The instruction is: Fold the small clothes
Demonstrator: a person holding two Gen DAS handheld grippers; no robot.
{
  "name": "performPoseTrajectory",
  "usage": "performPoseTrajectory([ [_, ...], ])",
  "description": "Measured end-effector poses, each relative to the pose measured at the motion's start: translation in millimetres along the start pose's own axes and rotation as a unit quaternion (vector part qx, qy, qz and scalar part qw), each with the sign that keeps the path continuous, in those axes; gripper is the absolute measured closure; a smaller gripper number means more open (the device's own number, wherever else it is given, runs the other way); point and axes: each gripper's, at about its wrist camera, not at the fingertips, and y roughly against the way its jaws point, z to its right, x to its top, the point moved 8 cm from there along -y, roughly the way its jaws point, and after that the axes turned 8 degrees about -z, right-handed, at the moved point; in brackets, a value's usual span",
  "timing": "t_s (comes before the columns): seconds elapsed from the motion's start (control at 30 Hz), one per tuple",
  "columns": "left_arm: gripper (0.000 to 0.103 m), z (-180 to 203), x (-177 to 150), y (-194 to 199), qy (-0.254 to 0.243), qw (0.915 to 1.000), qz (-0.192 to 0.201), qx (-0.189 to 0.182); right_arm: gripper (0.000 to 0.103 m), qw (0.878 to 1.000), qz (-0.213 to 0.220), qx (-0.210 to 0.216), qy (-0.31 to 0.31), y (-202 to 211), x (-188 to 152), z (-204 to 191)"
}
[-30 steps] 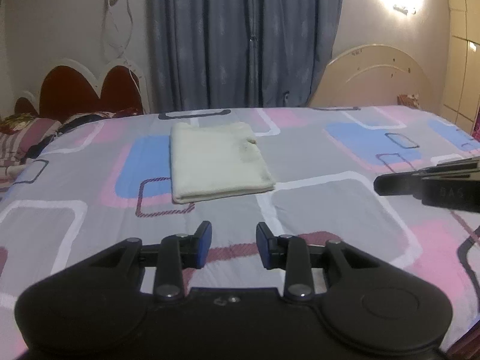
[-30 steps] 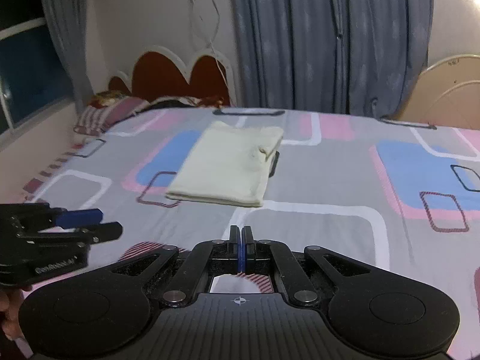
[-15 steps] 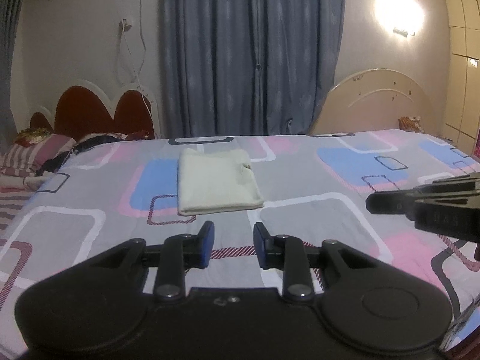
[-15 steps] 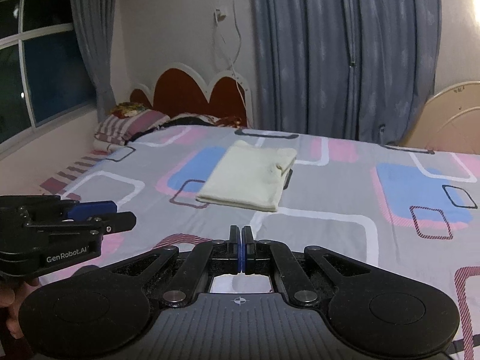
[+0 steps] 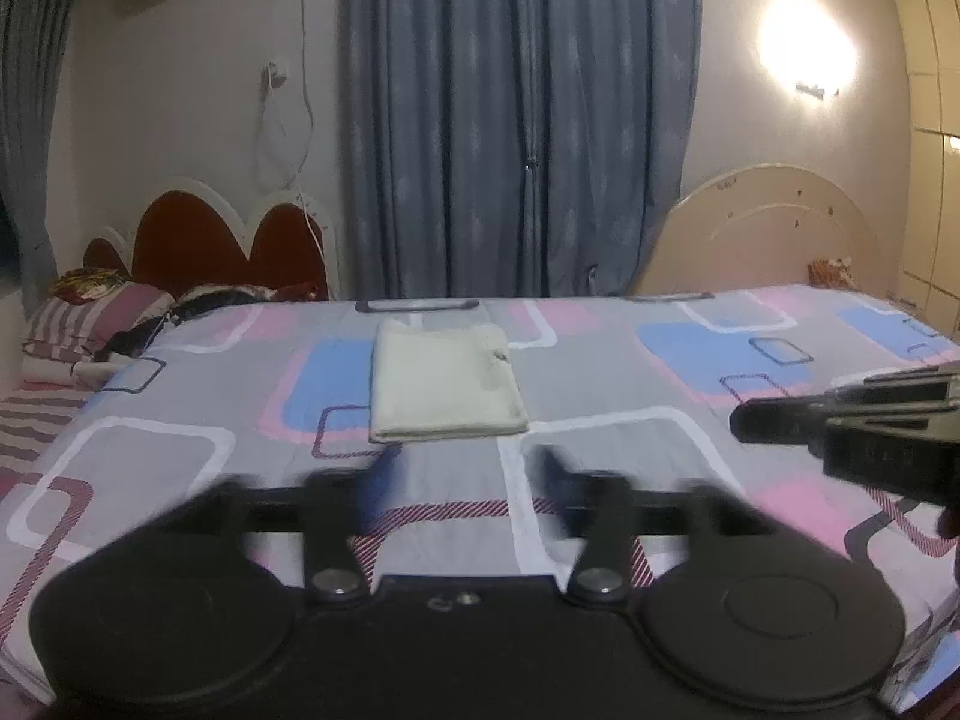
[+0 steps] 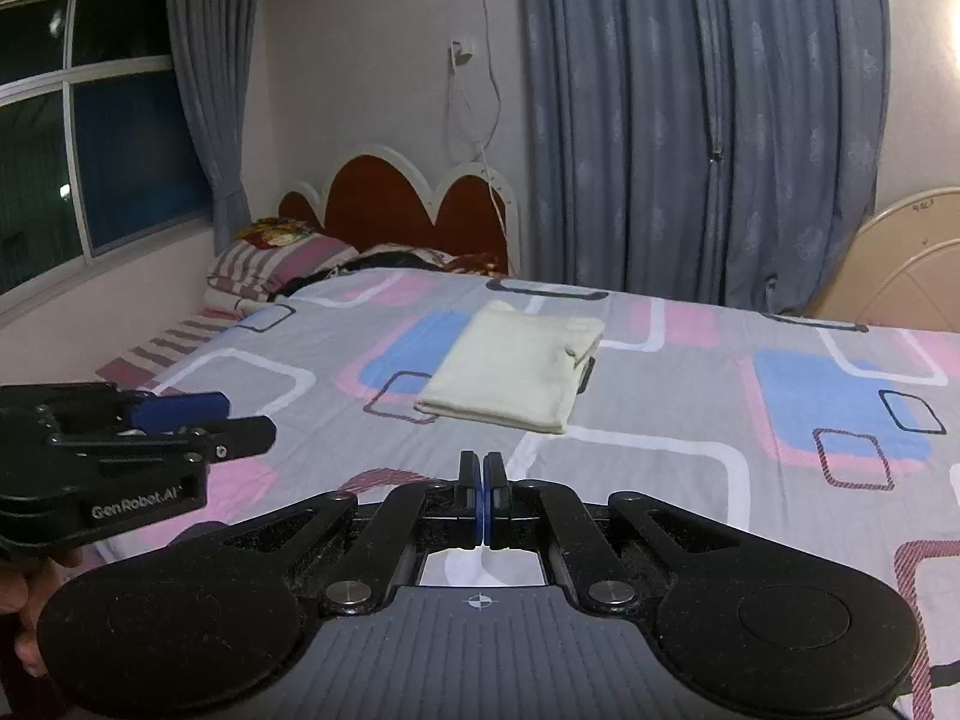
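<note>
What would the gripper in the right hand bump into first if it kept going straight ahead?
Probably the folded cream cloth lying on the bedsheet. The right gripper, fingers shut and empty, points roughly at its near edge, though it may be held high enough to pass above.

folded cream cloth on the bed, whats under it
The folded cream cloth lies flat on the patterned bedsheet, covering part of a blue and pink block. Whatever lies between its folded layers is hidden. Neither gripper touches it.

Both grippers have drawn back and tilted up from the folded cloth (image 5: 444, 387); the left gripper (image 5: 468, 471) has spread wider (fingers blurred).
</note>
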Motion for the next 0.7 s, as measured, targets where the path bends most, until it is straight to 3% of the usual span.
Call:
performPoseTrajectory([
  [0.03, 0.004, -1, 1, 5, 0.004, 0.9995, 0.022, 0.021, 0.103, 1.0, 0.0, -0.01, 0.004, 0, -1, 0],
  [0.07, 0.0, -1, 2, 7, 0.004, 0.9985, 0.039, 0.039, 0.096, 1.0, -0.004, -0.028, 0.006, -3, -1, 2],
  [0.1, 0.0, -2, 3, 6, 0.003, 0.9979, 0.042, 0.049, 0.044, 0.998, -0.005, -0.057, 0.002, -5, -2, 5],
  [0.13, 0.0, -3, 3, 4, 0.008, 0.998, 0.037, 0.051, 0.001, 0.997, 0.005, -0.076, -0.001, -4, -1, 7],
  [0.17, 0.0, -3, 3, 3, 0.01, 0.9985, 0.034, 0.042, 0.0, 0.995, 0.031, -0.093, 0.0, 2, 0, 10],
  [0.7, 0.0, -8, 5, 2, 0.031, 0.9979, 0.039, 0.043, 0.0, 0.996, 0.022, -0.079, -0.021, 1, 4, 19],
])
